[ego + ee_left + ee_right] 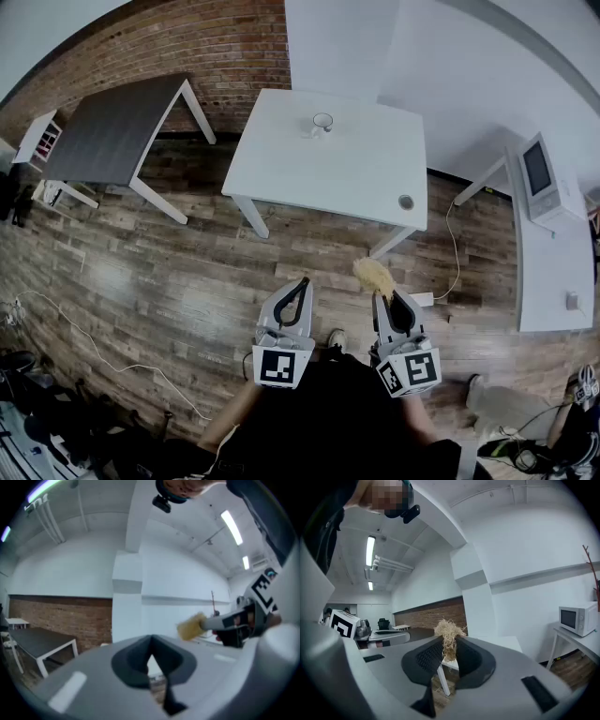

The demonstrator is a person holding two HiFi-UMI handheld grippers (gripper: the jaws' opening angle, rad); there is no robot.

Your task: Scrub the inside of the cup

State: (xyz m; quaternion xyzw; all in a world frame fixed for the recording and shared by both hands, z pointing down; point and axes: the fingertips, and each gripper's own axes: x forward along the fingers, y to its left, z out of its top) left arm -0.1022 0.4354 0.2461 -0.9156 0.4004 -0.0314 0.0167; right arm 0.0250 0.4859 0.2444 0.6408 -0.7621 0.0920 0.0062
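Right gripper pinching scrubber, tuft sticking past jaws; left gripper pressed together, empty; cup at 12 o'clock on white table, well apart

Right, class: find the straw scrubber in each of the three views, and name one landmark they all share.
Head view: scrubber lower centre, at the tip of the right hand-held gripper.
Left gripper view: right of centre, seen from the side.
Right gripper view: centre, clamped between the jaws.
Shared landmark: the brick wall.
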